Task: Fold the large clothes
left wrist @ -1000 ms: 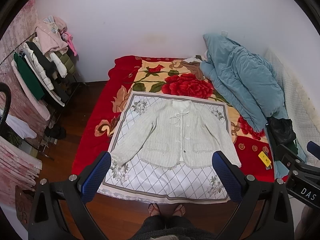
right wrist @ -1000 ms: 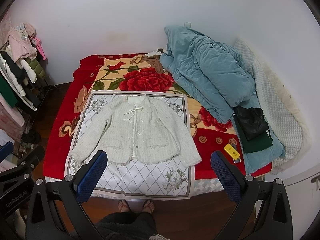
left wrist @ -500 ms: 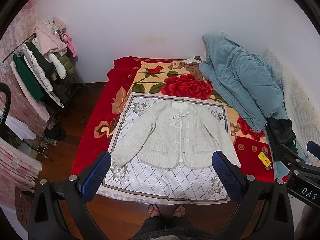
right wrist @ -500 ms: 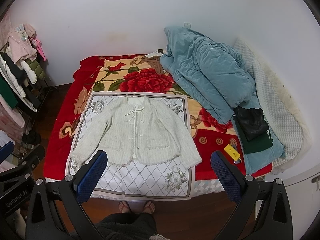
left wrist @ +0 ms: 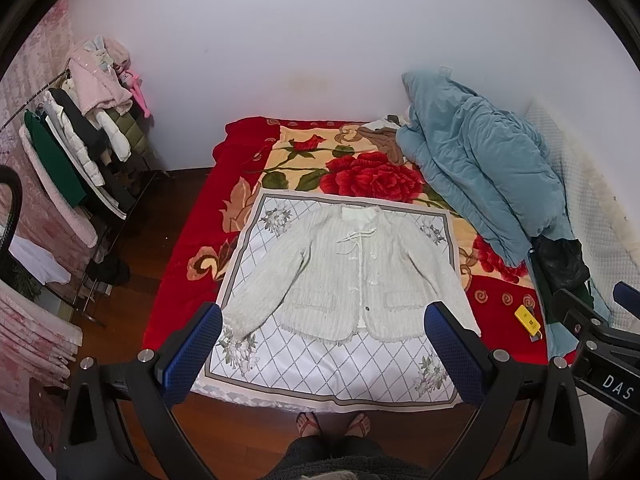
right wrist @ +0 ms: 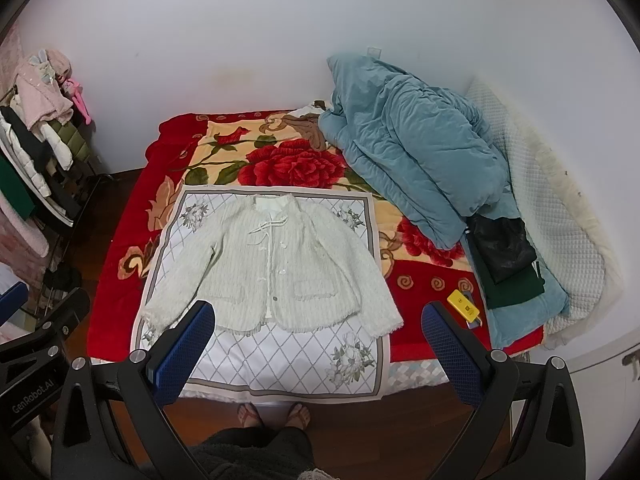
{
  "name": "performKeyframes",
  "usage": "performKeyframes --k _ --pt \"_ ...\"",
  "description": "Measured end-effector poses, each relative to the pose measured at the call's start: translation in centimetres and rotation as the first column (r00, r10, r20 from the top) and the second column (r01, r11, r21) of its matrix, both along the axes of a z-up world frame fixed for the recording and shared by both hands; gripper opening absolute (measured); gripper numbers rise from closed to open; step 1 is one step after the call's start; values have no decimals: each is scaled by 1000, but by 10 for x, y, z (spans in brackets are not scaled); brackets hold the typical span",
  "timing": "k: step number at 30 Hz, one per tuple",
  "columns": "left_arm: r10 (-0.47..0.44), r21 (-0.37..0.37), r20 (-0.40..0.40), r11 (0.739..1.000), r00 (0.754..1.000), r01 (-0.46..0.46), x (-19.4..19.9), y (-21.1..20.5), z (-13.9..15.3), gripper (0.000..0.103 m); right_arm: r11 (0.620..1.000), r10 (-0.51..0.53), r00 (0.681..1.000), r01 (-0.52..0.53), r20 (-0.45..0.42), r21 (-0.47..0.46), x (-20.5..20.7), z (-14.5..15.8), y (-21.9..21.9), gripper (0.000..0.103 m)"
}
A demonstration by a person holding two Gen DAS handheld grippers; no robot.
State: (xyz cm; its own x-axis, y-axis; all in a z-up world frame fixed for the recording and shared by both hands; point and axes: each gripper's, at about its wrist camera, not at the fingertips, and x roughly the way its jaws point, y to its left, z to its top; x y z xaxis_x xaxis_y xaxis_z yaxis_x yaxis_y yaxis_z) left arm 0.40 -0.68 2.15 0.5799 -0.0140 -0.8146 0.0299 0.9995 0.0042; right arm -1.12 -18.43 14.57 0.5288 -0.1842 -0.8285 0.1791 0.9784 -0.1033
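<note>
Far to your left a clothes rack (left wrist: 76, 152) stands by the wall, and your left gripper (left wrist: 324, 344) hangs with jaws spread wide, holding nothing. Ahead, the white cardigan (left wrist: 344, 276) lies flat, sleeves out, on a diamond-patterned cloth (left wrist: 320, 364) atop the red floral blanket (left wrist: 360, 168). Your right gripper (right wrist: 318, 342) is equally wide and empty, a blue quilt (right wrist: 412, 152) heaped beyond it.

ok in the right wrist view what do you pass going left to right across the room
clothes rack → white cardigan → yellow tag → black bag → white quilted pad
</note>
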Motion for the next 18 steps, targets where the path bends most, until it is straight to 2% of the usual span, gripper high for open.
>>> performKeyframes --k 12,16,18 --pt "-10 -9 -2 1000 1000 10 6 2 0 103 1000 -9 1000 9 -4 3 7 5 3 103" --pt "-2 -9 27 1000 1000 2 25 6 -11 103 999 -46 999 47 -17 11 23 -12 -3 103" --pt "7 20 59 1000 998 -8 42 8 -24 103 998 -61 998 61 -10 29 31 -34 -10 103"
